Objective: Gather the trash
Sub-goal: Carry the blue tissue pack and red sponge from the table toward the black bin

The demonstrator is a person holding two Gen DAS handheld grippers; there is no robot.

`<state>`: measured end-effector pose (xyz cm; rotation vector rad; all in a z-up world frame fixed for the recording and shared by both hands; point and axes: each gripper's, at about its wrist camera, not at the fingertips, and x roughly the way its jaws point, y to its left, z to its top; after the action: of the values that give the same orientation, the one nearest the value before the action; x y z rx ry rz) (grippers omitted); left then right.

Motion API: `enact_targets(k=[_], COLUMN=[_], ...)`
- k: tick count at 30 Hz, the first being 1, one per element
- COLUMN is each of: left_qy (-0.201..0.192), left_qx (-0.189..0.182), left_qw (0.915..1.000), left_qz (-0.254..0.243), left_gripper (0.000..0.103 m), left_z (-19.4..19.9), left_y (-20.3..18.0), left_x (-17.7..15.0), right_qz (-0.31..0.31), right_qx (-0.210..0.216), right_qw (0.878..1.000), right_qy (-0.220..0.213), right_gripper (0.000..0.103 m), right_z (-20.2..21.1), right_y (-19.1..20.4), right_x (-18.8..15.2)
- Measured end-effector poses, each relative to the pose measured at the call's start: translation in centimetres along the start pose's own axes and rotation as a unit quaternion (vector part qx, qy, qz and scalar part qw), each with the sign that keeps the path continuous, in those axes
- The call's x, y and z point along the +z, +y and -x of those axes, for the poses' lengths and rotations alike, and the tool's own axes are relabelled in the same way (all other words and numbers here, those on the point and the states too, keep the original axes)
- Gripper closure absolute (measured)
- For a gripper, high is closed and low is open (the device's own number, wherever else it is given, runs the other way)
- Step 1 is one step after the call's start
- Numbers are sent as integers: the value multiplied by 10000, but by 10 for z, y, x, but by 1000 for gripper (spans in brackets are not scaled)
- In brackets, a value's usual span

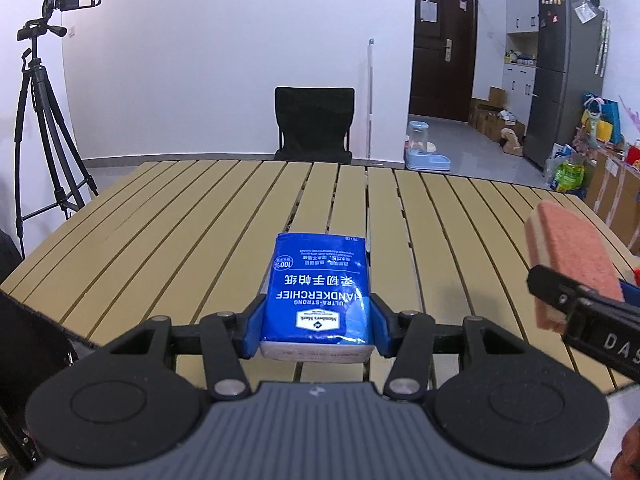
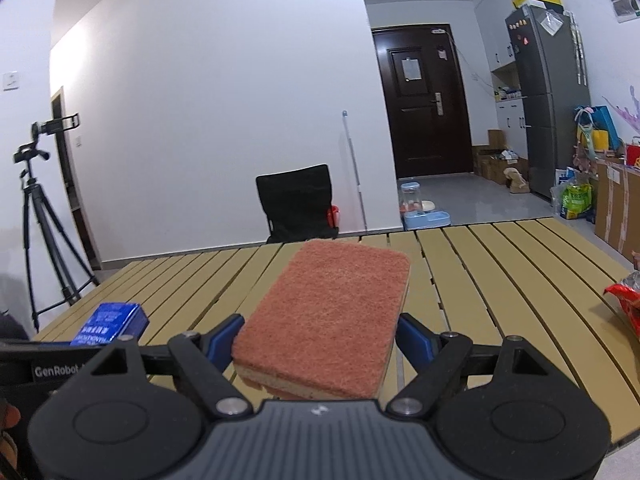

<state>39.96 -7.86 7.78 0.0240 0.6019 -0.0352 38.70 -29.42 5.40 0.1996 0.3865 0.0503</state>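
Observation:
My left gripper [image 1: 316, 326] is shut on a blue handkerchief tissue pack [image 1: 318, 292] and holds it above the slatted tan table [image 1: 180, 216]. My right gripper [image 2: 320, 340] is shut on an orange scouring sponge [image 2: 332, 312] with a yellow underside, held above the table [image 2: 500, 264]. The sponge [image 1: 568, 260] and right gripper also show at the right edge of the left wrist view. The tissue pack [image 2: 110, 320] and left gripper show at the lower left of the right wrist view.
A red crinkled wrapper [image 2: 626, 304] lies at the table's right edge. A black chair [image 1: 314, 122] stands behind the table. A tripod with camera [image 1: 38, 120] is at the left. A pet feeder [image 1: 426, 148], fridge [image 1: 568, 76] and bags stand at the right.

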Motion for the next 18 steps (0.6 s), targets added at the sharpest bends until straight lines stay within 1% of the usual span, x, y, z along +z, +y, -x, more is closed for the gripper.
enact_targets(k=[5, 9, 14, 18], left_qy=[-41, -20, 63, 209], left_qx=[-69, -121, -152, -184], left_qw=[9999, 9998, 9996, 9994], left_qz=[-87, -154, -219, -211], left_gripper=[50, 50, 50, 50], left_z=[26, 43, 61, 69], left_y=[1, 2, 4, 8], left_x=[-21, -40, -69, -92], right_qz=[64, 185, 339, 508], right_qx=[194, 261, 316, 320], right_qw=[9998, 9995, 9987, 9976], right_qy=[7, 46, 200, 358], right_gripper=[22, 22, 22, 22], right_z=[27, 49, 72, 87], right_y=[4, 12, 22, 29], right_x=[-20, -38, -62, -83])
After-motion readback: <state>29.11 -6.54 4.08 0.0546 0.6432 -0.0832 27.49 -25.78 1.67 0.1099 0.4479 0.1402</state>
